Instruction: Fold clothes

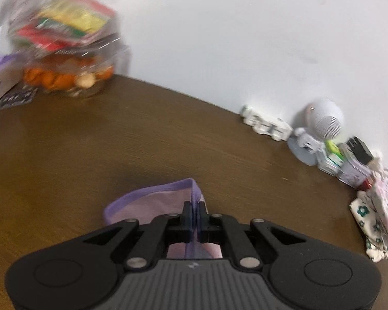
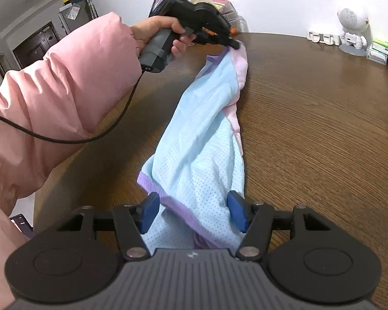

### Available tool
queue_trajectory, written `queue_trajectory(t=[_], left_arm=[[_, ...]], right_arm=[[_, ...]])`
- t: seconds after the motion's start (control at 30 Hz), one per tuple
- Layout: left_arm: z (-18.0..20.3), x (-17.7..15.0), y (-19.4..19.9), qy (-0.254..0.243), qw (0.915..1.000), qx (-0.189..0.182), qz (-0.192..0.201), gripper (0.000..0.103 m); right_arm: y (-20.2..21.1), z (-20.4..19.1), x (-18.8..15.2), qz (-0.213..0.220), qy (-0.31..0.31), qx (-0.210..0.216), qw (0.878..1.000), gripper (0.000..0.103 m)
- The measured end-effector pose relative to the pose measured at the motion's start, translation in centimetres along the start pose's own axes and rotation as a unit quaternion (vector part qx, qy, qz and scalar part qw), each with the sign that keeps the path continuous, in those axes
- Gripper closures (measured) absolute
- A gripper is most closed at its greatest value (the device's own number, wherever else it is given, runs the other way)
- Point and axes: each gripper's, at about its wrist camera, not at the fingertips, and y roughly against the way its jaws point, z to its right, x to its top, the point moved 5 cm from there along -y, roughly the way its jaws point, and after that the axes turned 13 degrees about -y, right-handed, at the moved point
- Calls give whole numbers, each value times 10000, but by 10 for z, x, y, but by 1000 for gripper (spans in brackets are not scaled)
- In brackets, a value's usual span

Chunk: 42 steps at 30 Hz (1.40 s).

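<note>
Garment [image 2: 207, 134] pinched in left tongs [image 1: 196, 215], between open right tongs [image 2: 194, 213].

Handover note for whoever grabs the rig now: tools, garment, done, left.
Left tool: shut on the purple-trimmed far end of the garment, lifted just off the table.
Right tool: jaws open, the near end of the garment between the pads; no firm pinch visible.
Garment: light blue mesh with pink panel, stretched in a bunched strip between the two tools over the wooden table.
Done: far end gripped.
Left: likely close the right tool on the near end, spread the garment flat, then fold.
</note>
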Motion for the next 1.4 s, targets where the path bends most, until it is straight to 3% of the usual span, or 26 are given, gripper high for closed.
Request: queue_trajectory(t=[0.17,0.23,0.3,0.4,0.47,0.6,0.67,0.7,0.73,0.77,0.83,0.93,1.1,1.17,1.23,1.27,1.4], left_arm=[[-13,-8,-4,235,9997,-51,101,99],[-18,-12,-2,439,9988,-86,188,78],[-21,-14,7,521,9979,-120,357,66],[-19,-16,29,329,9980,-43,542,58],[-13,-20,46,35,9981,2,614,58],[21,-43,69,-566,9959,-401,584,61],[39,-55,79,-866,9927,-623,561,76],[46,-62,80,-969,9916,-701,487,92],[54,-70,79,-1053,9908,-764,385,96],[61,-78,78,-1136,9897,-828,283,96],[68,-90,72,-1236,9885,-859,160,97],[64,-100,62,-1170,9899,-792,90,100],[56,-104,63,-985,9917,-797,206,99],[59,-101,69,-972,9914,-826,295,95],[68,-98,79,-1061,9879,-1029,463,93],[72,-97,85,-1114,9856,-1145,552,93],[97,-101,93,-1533,9765,-1396,586,94]], right_arm=[[0,-4,-3,43,67,-100,9999,44],[2,-5,-3,85,77,-124,9999,41],[6,-7,-3,170,69,-127,9998,40],[17,-7,-2,356,52,-118,9993,40],[24,-5,0,485,30,-135,9987,40],[23,-3,4,551,109,-300,9980,45],[16,-3,5,490,169,-379,9979,47],[12,-2,6,460,182,-452,9978,52],[9,0,5,433,186,-524,9975,58],[7,2,6,410,182,-565,9974,61],[2,5,3,307,127,-612,9976,90],[4,11,-1,295,-91,-749,9967,99],[18,22,-12,371,-545,-844,9942,99],[26,23,-10,426,-721,-560,9949,95],[35,20,4,614,-636,-497,9948,71],[39,19,11,716,-575,-483,9946,65],[19,17,40,628,-240,-530,9963,65]])
